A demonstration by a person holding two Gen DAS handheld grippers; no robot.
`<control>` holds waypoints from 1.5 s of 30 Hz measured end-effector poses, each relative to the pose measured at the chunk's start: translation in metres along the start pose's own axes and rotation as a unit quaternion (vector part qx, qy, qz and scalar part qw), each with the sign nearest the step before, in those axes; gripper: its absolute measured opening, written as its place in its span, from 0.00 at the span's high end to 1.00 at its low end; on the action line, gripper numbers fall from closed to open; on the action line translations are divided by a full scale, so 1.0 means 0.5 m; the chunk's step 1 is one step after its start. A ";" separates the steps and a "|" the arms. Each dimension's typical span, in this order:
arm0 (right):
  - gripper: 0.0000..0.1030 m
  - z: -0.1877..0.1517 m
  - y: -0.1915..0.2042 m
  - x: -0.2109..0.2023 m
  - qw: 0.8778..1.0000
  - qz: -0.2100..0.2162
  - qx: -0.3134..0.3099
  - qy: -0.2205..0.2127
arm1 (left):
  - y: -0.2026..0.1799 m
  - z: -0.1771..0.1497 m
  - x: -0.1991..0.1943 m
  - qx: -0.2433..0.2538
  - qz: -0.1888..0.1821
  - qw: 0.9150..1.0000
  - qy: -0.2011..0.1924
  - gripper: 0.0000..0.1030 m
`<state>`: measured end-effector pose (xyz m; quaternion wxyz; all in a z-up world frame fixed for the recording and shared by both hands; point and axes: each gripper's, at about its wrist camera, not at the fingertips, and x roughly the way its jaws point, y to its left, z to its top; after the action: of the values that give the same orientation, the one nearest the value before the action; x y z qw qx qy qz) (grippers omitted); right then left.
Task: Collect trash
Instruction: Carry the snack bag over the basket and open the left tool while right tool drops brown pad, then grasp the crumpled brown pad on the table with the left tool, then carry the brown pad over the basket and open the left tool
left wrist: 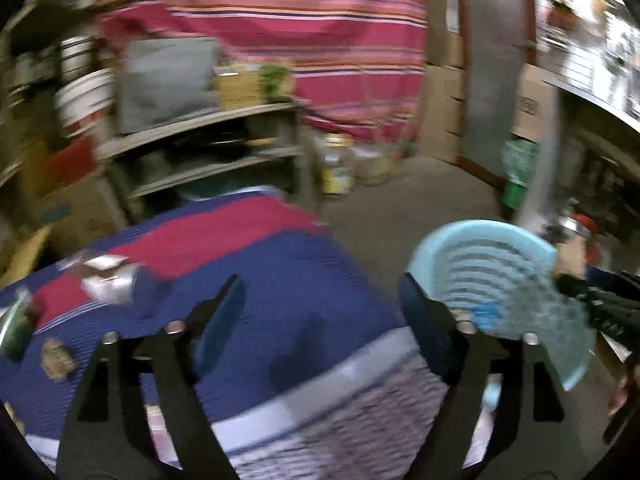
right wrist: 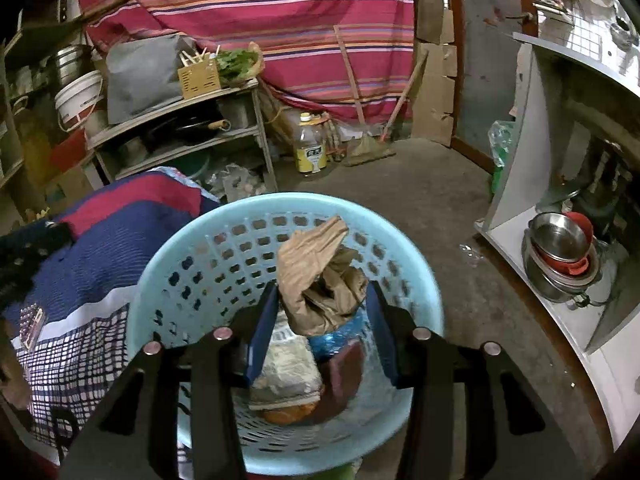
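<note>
A light blue perforated basket (right wrist: 192, 264) stands on the floor beside a blue and red cloth-covered surface (right wrist: 120, 232). It holds several pieces of trash. My right gripper (right wrist: 322, 300) is over the basket, its jaws around a crumpled brown paper bag (right wrist: 316, 276). My left gripper (left wrist: 320, 304) is open and empty above the cloth (left wrist: 280, 280). In the blurred left wrist view, a silver wrapper (left wrist: 112, 284), a green packet (left wrist: 16, 324) and a brown crumpled scrap (left wrist: 58, 358) lie on the cloth at the left. The basket (left wrist: 480, 248) shows at the right there.
A metal shelf rack (right wrist: 180, 120) with a bucket, pans and greens stands behind the cloth surface. A yellow-labelled oil bottle (right wrist: 310, 148) and a broom (right wrist: 372, 144) are on the floor. A cabinet (right wrist: 520, 184) with steel bowls (right wrist: 560, 248) is at the right.
</note>
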<state>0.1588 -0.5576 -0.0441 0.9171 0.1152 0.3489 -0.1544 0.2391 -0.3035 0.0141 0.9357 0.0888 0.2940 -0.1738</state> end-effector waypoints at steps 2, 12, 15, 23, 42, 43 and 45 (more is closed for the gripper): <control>0.56 -0.001 0.015 0.008 1.000 0.002 -0.003 0.002 | 0.077 -0.011 -0.005 -0.015 0.040 0.999 0.000 0.18; 0.51 0.009 0.080 0.041 1.000 -0.004 -0.016 0.005 | 0.420 -0.078 0.029 -0.081 0.183 0.978 0.053 0.18; 0.50 0.013 0.088 0.044 1.000 -0.006 -0.018 0.005 | 0.478 -0.100 0.061 -0.105 0.188 0.973 0.080 0.18; 0.50 0.018 0.092 0.056 1.000 -0.012 -0.024 0.012 | 0.509 -0.131 0.113 -0.112 0.153 0.973 0.129 0.49; 0.26 0.017 0.080 0.048 1.000 -0.018 -0.022 0.012 | 0.360 -0.031 0.021 -0.069 0.111 0.990 0.053 0.63; 0.26 0.017 0.079 0.046 0.999 -0.023 -0.024 0.009 | 0.338 -0.023 0.015 -0.066 0.102 0.991 0.046 0.63; 0.26 0.016 0.074 0.042 0.999 -0.022 -0.026 0.007 | 0.301 -0.011 0.006 -0.061 0.087 0.994 0.036 0.63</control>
<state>0.1920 -0.5299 -0.0488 0.9138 0.0843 0.3616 -0.1649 0.2954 -0.1636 0.0175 0.9397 0.0628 0.3289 -0.0696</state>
